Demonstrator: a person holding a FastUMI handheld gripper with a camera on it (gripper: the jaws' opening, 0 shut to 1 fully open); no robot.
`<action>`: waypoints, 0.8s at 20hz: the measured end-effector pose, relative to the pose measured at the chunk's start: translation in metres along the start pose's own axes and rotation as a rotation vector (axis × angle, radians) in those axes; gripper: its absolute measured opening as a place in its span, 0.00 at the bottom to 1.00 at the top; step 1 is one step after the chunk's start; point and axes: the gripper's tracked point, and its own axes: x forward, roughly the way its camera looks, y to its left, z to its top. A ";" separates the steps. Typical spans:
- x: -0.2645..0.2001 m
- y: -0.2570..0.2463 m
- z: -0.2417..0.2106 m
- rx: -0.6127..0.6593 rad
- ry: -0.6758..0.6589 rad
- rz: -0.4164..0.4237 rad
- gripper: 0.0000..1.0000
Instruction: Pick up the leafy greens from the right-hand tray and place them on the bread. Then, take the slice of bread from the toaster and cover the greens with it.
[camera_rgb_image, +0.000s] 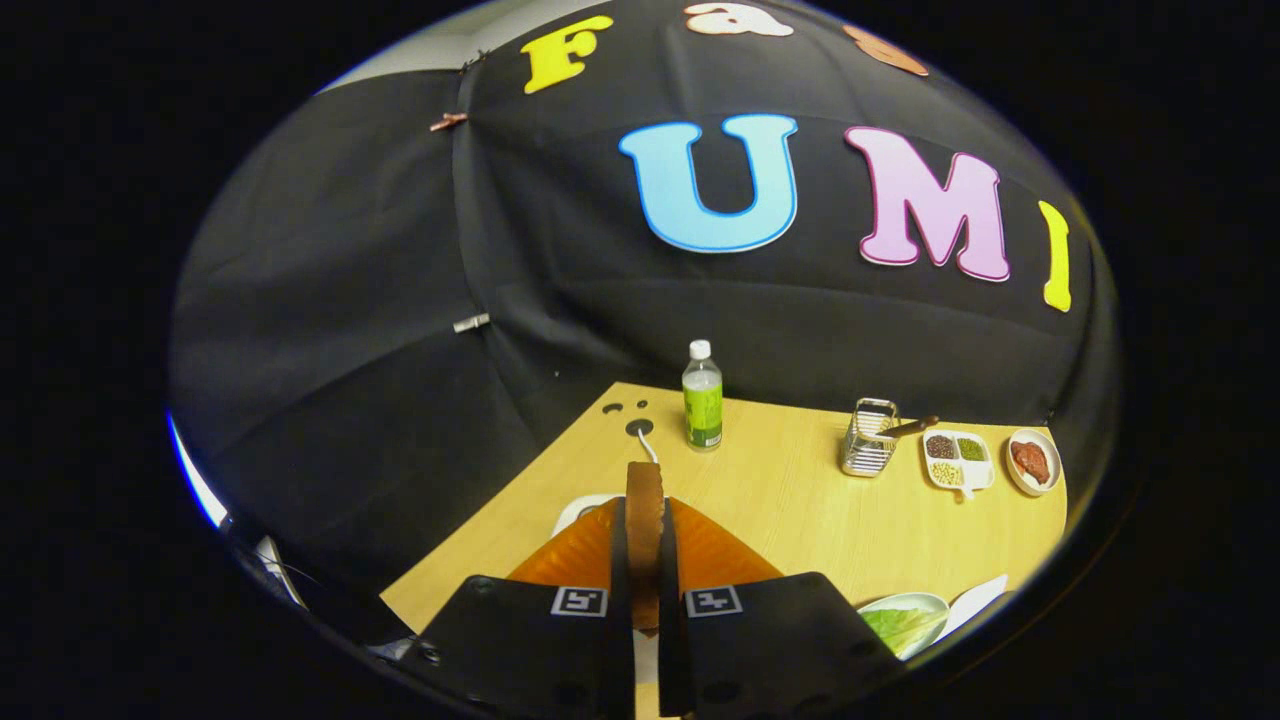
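Pinching the upright bread slice (645, 520) by its flat faces, the fingers (645, 575) are closed on it above the orange toaster (590, 555); it looks light, stiff, crumbly, so grip gently.

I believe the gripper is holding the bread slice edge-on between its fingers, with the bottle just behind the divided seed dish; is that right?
Not quite. In the gripper view the gripper does clamp the bread slice edge-on, but the bottle stands well apart from the divided seed dish, with a wire basket between them.
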 end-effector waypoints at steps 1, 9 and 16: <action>-0.012 -0.009 0.010 0.016 -0.022 -0.004 0.14; -0.102 -0.128 0.027 0.022 -0.085 -0.136 0.13; -0.135 -0.230 -0.045 0.089 -0.014 -0.281 0.13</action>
